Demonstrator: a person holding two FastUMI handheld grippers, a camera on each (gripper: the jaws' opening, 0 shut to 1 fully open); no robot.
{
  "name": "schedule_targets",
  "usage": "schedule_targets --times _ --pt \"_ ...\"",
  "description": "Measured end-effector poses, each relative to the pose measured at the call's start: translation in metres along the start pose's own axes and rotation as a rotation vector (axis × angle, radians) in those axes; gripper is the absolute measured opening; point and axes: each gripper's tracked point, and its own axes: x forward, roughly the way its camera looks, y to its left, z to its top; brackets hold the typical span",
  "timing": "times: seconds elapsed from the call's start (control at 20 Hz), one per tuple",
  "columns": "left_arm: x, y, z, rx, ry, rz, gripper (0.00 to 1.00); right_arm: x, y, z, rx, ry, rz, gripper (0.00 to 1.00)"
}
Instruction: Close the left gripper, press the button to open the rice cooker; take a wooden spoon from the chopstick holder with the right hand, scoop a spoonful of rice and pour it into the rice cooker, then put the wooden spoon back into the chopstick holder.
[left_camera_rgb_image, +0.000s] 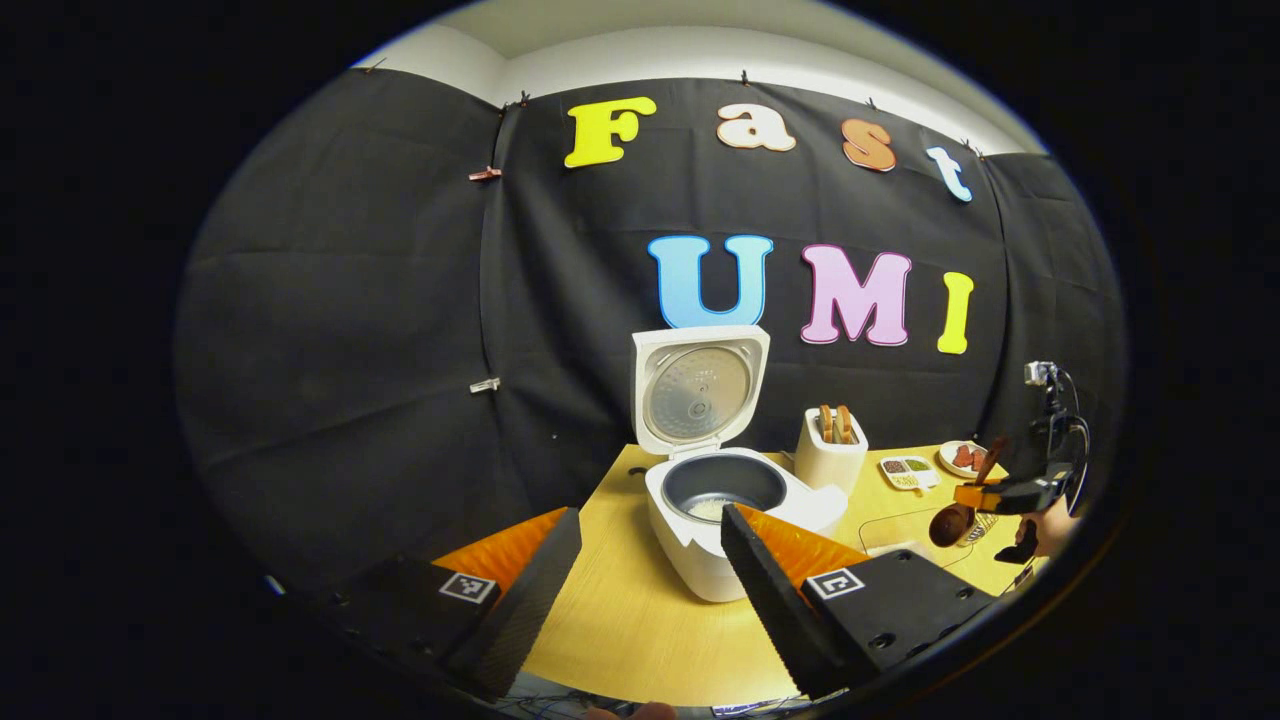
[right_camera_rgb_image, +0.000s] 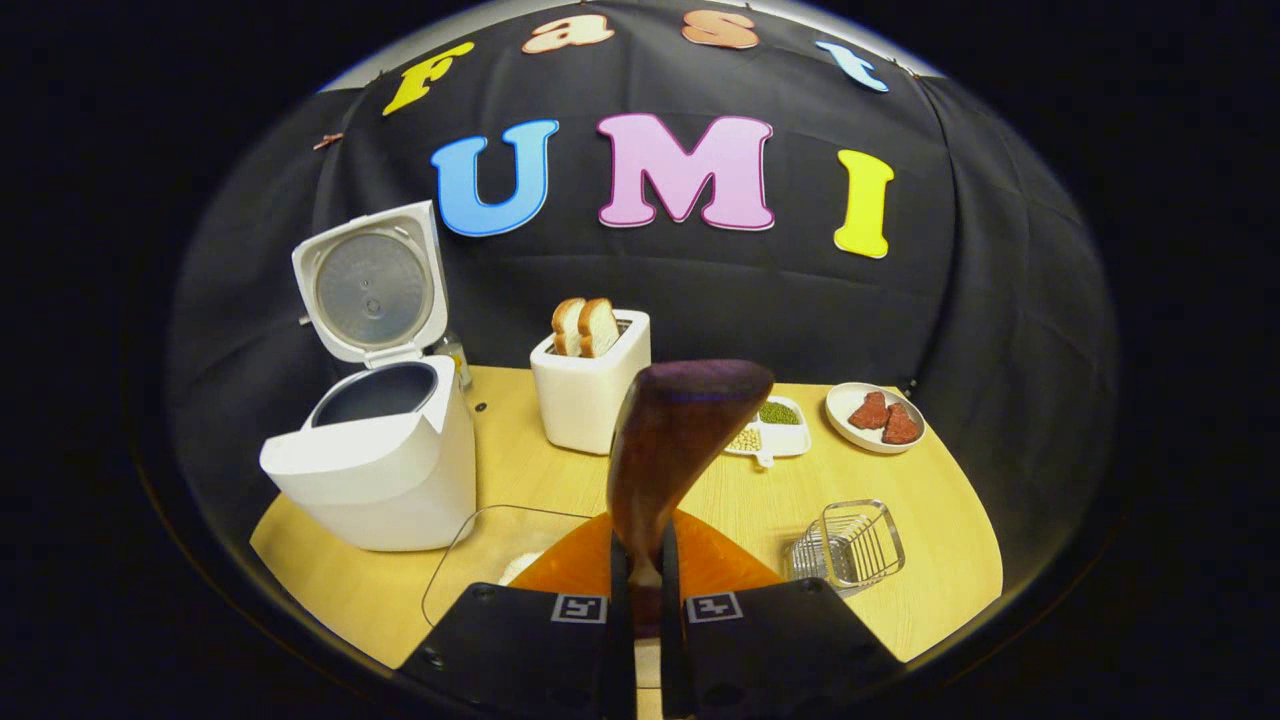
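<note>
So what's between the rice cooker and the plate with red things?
In the right gripper view, the toaster with bread, then a small divided dish, sit between the cooker and plate.

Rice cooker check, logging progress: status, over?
Left gripper open, idle. Right gripper shut on wooden spoon. Rice cooker lid up, rice inside. Path unobstructed.

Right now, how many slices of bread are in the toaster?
2. Both bread slices stand upright side by side in the toaster, in the middle of the table, right of the open rice cooker. None looks hidden.
</note>
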Motion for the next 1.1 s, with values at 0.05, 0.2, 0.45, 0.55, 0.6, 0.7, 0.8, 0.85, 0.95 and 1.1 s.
schedule_targets --times 0.05,0.2,0.45,0.55,0.6,0.7,0.8,0.85,0.95,1.1 --pt "0.001 0.002 -0.001 0.0 0.002 0.001 0.97 0.007 0.002 -0.008 0.005 0.021 -0.001 0.14" --pt "0.006 0.007 -0.003 0.004 0.009 0.01 0.97 0.022 0.003 -0.03 0.027 0.069 -0.008 0.14" --pt "0.011 0.013 -0.009 -0.018 0.029 0.028 0.97 0.032 0.029 -0.052 0.193 0.108 0.045 0.14" --pt "0.013 0.015 -0.014 -0.023 0.038 0.034 0.97 0.035 0.037 -0.06 0.267 0.129 0.068 0.14" --pt "0.013 0.016 -0.014 -0.026 0.041 0.036 0.97 0.037 0.037 -0.063 0.307 0.138 0.072 0.14" --pt "0.015 0.016 -0.015 -0.039 0.04 0.035 0.97 0.04 0.028 -0.065 0.412 0.154 0.065 0.14" --pt "0.014 0.015 -0.014 -0.048 0.04 0.034 0.97 0.039 0.018 -0.068 0.551 0.17 0.064 0.14" --pt "0.014 0.015 -0.013 -0.055 0.041 0.031 0.97 0.039 0.012 -0.068 0.612 0.172 0.061 0.14" --pt "0.012 0.013 -0.012 -0.066 0.042 0.026 0.97 0.034 0.004 -0.067 0.697 0.165 0.067 0.14" --pt "0.009 0.011 -0.009 -0.058 0.035 0.026 0.97 0.029 -0.007 -0.057 0.796 0.141 0.076 0.14"
